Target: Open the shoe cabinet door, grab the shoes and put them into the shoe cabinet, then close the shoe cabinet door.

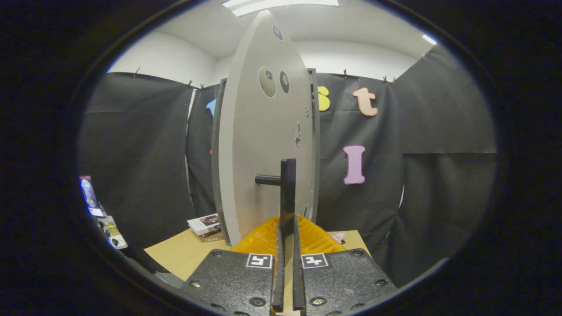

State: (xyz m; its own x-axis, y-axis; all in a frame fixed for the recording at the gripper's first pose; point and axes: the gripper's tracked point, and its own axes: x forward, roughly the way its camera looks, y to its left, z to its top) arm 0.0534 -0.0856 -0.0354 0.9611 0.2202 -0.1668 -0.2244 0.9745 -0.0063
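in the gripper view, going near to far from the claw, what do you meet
claw, its fingers closed on the door handle → door handle → cabinet door, seen nearly edge-on → wooden table with a stack of books → black cloth wall

Cabinet door (263, 145) stood edge-on just ahead of the gripper (286, 228), its handle (287, 193) clamped between the 2 fingers, table (184, 254) below, books (205, 226) stacked at far left of door.
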